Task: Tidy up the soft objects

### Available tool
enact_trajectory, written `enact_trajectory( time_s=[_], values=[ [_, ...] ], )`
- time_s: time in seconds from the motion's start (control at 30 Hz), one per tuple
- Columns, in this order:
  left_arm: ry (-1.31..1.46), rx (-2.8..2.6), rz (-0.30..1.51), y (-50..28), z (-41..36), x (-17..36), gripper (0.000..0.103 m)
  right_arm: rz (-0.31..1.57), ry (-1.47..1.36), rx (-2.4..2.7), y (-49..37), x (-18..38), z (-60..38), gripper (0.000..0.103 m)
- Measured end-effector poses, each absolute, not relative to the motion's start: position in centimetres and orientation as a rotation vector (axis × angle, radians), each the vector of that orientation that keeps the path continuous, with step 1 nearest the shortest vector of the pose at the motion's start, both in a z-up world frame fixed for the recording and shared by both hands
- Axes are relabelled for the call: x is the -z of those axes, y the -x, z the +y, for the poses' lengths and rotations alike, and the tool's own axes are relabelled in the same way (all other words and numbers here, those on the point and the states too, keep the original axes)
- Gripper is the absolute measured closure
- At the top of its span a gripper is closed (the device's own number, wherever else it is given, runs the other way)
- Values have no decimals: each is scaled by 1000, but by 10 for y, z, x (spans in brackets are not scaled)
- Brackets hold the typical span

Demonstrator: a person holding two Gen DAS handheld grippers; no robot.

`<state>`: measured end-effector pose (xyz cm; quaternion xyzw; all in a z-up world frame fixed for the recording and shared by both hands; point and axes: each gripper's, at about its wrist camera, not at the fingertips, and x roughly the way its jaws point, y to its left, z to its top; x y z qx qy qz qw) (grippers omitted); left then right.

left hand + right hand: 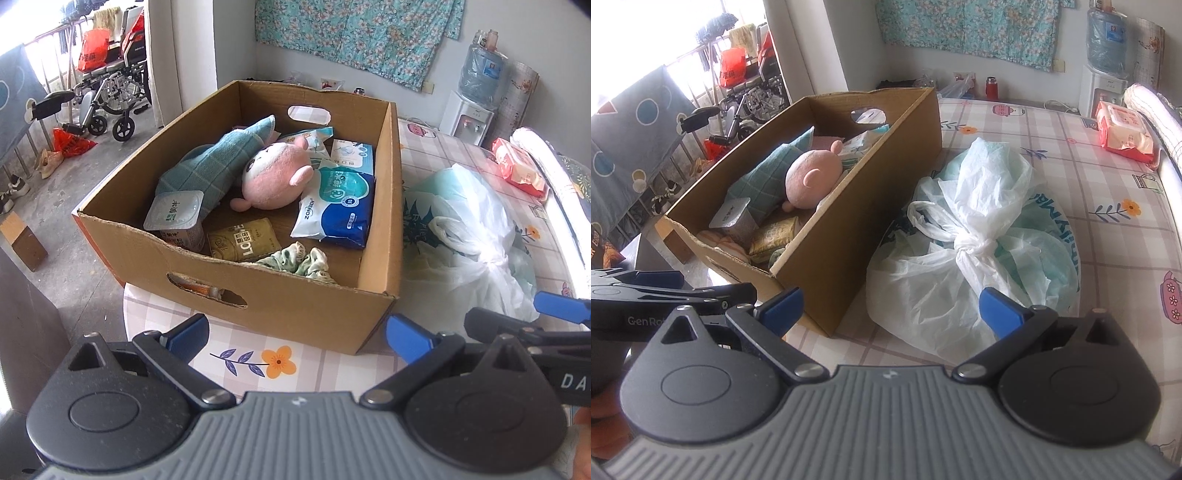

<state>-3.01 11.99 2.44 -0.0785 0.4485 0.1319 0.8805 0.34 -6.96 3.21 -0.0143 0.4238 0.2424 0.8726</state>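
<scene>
A cardboard box (258,306) (849,236) stands on the checked table. Inside lie a pink plush toy (275,173) (812,173), a teal checked pillow (210,166) (757,181), a blue wipes pack (340,210), a yogurt cup (177,218) (733,218), a gold packet (243,240) and a green floral cloth (303,260). A knotted white plastic bag (465,236) (975,243) lies right of the box. My left gripper (297,336) stands open just short of the box's near wall. My right gripper (892,306) stands open at the bag's near edge, holding nothing.
A red tissue pack (519,170) (1124,133) sits at the table's far right by a rolled mat. A water dispenser (469,114) stands behind. A wheelchair (110,85) and shoes are on the floor to the left, beyond the table's edge.
</scene>
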Motion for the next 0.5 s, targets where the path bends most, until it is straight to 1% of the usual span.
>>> enact_trajectory(
  time_s=[0.5],
  values=[
    [185,-293,954,32,121,-20,0,911,47,-487,-9,-22,-65,1]
  ],
)
